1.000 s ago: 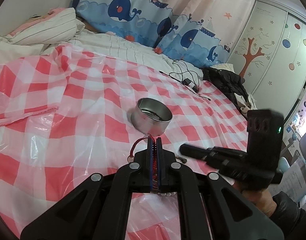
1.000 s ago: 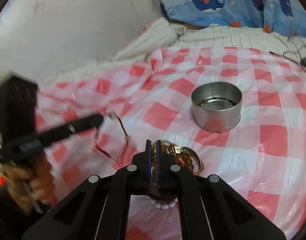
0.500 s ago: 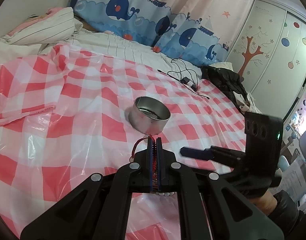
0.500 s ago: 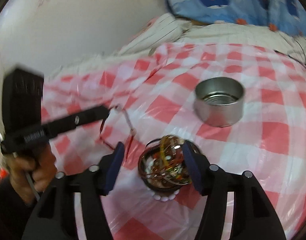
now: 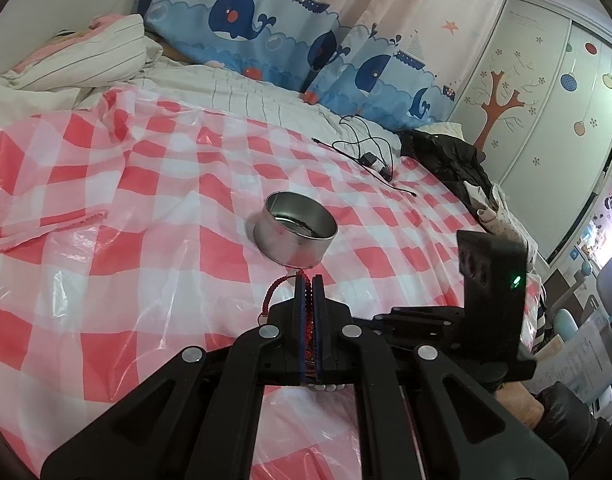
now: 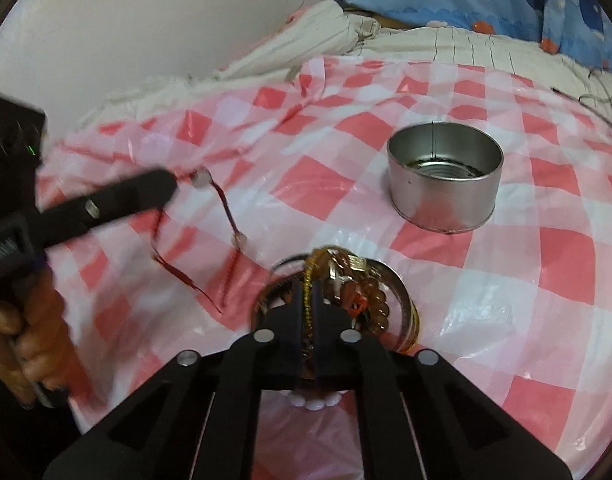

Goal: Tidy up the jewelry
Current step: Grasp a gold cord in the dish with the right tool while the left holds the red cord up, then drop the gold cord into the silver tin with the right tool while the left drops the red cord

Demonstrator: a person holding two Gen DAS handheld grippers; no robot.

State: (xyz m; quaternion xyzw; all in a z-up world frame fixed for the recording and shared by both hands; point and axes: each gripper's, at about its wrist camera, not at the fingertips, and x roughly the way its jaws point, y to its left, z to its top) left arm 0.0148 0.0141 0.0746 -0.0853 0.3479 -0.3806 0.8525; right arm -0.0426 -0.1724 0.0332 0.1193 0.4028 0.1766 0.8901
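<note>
Right wrist view: my right tool (image 6: 309, 296) is clamped on a golden chain (image 6: 315, 268) at the top of a tangled jewelry pile (image 6: 346, 292) in a shallow dish (image 6: 406, 304) on the checked sheet (image 6: 546, 248) over the bed. My left tool (image 5: 307, 286) is clamped on a red cord bracelet (image 6: 222, 204), which hangs clear of the sheet. The empty metal tin (image 6: 444, 180) stands near, beyond the dish. I judge the lift should go slowly and straight up, so neighbouring beads do not drag out. The bracelet is thin and braided, with 2 pale beads.
</note>
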